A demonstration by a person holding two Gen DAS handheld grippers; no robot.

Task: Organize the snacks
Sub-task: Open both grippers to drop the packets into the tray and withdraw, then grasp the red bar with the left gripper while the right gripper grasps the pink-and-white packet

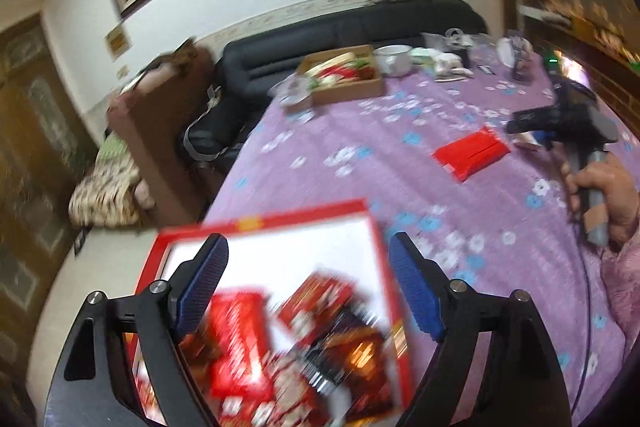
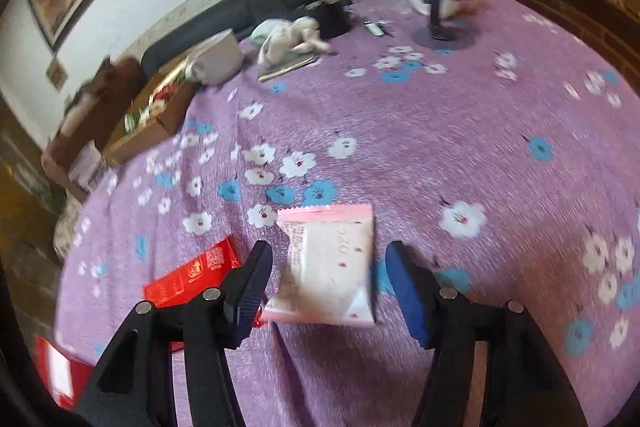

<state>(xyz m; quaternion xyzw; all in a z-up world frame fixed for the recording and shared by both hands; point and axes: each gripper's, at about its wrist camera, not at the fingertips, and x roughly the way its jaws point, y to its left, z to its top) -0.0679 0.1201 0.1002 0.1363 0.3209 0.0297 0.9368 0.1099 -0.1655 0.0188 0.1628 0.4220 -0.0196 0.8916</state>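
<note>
Pink-white snack packet (image 2: 328, 267) lies flat on the purple tablecloth (image 2: 440, 131), between the spread pads of the right gripper (image 2: 330, 287), untouched. Advice: straddle both edges squarely, then pinch. Left gripper (image 1: 308, 291) is spread over the red box (image 1: 280, 227), empty.

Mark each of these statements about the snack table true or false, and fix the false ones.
1. The left claw is clamped on a packet. False: it is open above the red-rimmed box of snacks.
2. A pink-and-white packet lies on the cloth between the right claw's open fingers. True.
3. The tablecloth is plain green. False: it is purple with white and blue flowers.
4. A red packet lies left of the pink-and-white one. True.
5. The cardboard tray at the far side is empty. False: it holds items.
</note>
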